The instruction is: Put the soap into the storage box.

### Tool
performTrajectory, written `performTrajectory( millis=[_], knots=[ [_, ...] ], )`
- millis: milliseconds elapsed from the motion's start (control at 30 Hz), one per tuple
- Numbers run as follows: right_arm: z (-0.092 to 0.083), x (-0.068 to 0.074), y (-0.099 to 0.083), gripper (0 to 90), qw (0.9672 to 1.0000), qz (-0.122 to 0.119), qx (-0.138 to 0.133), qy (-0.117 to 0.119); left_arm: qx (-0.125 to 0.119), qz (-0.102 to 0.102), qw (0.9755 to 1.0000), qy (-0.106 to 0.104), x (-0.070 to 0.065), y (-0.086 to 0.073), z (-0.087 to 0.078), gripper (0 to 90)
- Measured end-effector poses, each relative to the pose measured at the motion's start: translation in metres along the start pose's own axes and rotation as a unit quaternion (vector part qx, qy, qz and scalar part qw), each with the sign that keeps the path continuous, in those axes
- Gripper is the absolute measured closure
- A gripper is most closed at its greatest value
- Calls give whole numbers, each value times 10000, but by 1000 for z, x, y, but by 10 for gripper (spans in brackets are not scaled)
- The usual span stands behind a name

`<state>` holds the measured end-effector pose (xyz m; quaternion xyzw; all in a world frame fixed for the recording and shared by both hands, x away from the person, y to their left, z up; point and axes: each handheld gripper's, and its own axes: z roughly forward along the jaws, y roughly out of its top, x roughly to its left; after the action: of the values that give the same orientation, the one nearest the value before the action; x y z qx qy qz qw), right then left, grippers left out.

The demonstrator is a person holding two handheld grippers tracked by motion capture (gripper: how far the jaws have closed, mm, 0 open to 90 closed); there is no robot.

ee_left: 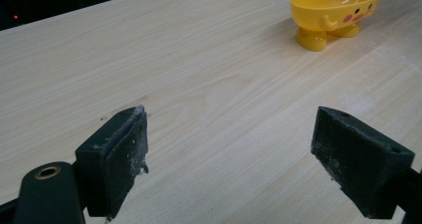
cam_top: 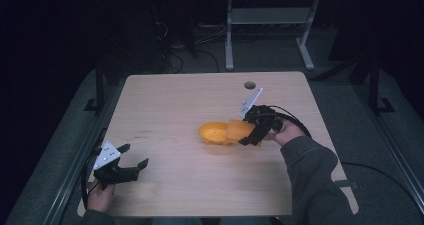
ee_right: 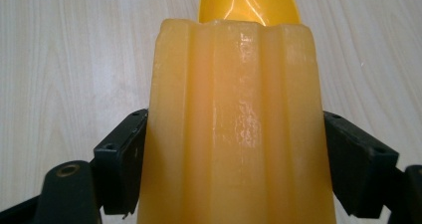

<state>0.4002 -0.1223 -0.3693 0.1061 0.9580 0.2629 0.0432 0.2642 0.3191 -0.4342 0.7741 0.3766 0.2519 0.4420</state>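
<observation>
High view, pale wooden table (cam_top: 170,100), dark room

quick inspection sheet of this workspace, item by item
surface: light wood table, a round hole near its far edge, faint dark marks left of centre.
job's things: yellow footed bowl with a chick face upright near the centre; ribbed orange cup lying tilted in the right tool, its far end at the bowl's rim.
clutter: nothing seen.
grippers: left tool open and holding nothing, at the near left corner; right tool shut on the cup's sides.
cables: one trails from each tool; more lie on the floor beyond the table.
surroundings: dark room, grey floor, white legs of another table behind.
</observation>
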Motion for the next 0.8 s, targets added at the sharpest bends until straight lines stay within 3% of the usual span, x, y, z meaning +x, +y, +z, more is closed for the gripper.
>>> performTrajectory(
  millis=[800],
  knots=[
    [10, -9, 42, 206, 9994, -305, -155, 62, -3, -6, 10000, -3, 0, 0, 0, 142]
  ],
)
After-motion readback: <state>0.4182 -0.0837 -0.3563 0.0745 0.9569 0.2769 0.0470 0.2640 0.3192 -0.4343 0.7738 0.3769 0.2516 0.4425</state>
